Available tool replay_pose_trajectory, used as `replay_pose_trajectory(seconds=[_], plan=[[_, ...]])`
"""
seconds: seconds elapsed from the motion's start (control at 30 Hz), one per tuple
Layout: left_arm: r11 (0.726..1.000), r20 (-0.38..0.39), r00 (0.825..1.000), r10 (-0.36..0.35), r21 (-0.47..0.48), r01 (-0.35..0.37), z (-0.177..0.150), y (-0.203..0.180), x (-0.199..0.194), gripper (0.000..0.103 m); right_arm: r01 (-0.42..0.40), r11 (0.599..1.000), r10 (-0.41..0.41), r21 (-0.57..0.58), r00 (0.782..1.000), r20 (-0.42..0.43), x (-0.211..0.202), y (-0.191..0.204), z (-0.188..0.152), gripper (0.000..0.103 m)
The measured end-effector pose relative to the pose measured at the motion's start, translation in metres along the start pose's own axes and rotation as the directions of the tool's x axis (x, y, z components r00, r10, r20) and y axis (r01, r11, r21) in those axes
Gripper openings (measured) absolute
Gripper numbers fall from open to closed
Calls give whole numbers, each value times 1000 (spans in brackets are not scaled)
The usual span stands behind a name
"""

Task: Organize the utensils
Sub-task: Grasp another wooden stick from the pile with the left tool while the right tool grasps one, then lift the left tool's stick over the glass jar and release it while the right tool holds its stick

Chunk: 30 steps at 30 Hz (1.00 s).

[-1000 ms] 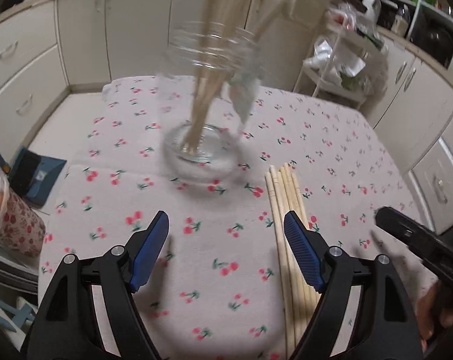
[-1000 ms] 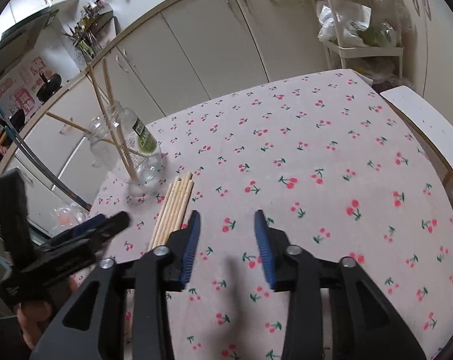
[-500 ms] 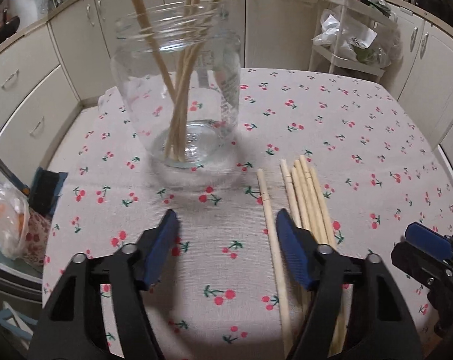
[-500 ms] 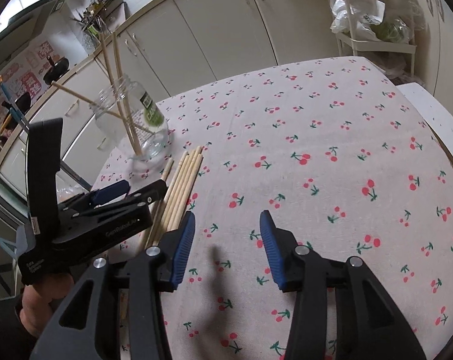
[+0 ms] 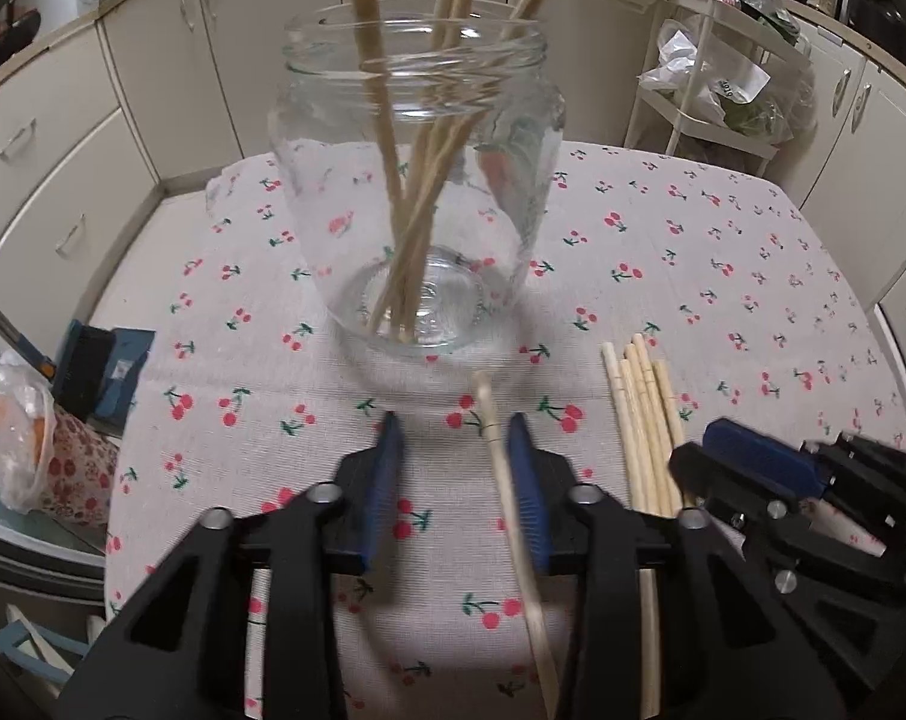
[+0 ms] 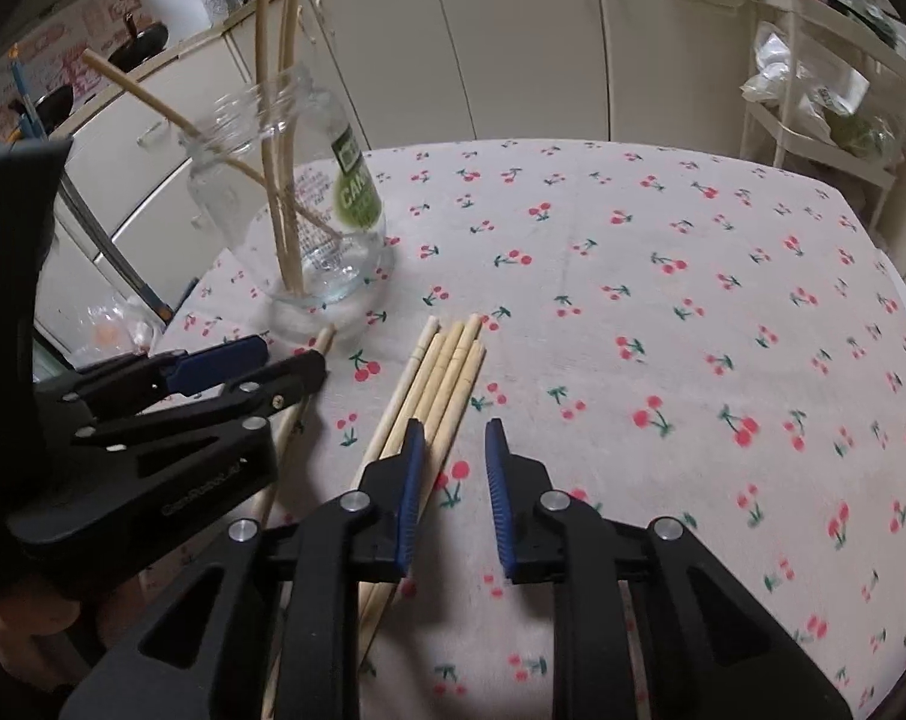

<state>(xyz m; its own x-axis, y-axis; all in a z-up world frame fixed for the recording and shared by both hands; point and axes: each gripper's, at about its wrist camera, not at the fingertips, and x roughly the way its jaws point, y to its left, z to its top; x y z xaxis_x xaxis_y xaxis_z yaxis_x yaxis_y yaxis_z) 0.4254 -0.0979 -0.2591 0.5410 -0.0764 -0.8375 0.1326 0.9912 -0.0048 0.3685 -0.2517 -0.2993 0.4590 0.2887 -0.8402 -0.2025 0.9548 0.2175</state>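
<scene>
On the cherry tablecloth (image 5: 723, 252) just in front of the glass jar (image 5: 417, 192), the left gripper (image 5: 456, 480) has been narrowing around one loose chopstick (image 5: 501, 468), not yet pinched, while the right gripper (image 6: 450, 480), also closing, sits empty beside the bundle (image 6: 447, 378); they're light, stiff, roll easily, so grab mid-shaft.

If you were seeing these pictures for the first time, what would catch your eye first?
A clear glass jar stands on the cherry-print tablecloth, with several chopsticks leaning inside it. In front of it, a single chopstick lies between the left tool's blue pads, which have just been closing. A bundle of chopsticks lies beside it, at the right tool.
</scene>
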Motion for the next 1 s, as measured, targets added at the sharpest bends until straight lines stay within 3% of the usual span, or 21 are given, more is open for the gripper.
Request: replay_pose_trajectory(seconds=[0.13,0.3,0.47,0.57,0.67,0.8,1.0], plan=[[999,-20,999,-33,13,33,-1,12,-3,13,31,998,-33,-55,999,-31,-3,-2,1,16],[998,-47,997,-54,19,55,4,13,-1,13,1,1000,-2,-14,998,-66,-2,-15,3,15],[999,-40,999,-10,47,12,9,-1,3,14,54,992,-61,-111,996,-69,3,5,6,12],[997,-46,998,-50,58,52,8,-2,1,5,43,992,-53,-116,995,-80,1,2,6,8],[988,-68,987,-144,40,147,4,5,-3,5,16,997,-24,-82,995,-98,-3,-6,4,6],[979,-95,976,-194,43,199,0,13,-6,5,10,997,-19,-82,993,-113,-4,-9,2,6],[982,-121,982,-143,104,156,1,3,-6,6,41,990,-57,-136,991,-118,-2,-1,4,8]])
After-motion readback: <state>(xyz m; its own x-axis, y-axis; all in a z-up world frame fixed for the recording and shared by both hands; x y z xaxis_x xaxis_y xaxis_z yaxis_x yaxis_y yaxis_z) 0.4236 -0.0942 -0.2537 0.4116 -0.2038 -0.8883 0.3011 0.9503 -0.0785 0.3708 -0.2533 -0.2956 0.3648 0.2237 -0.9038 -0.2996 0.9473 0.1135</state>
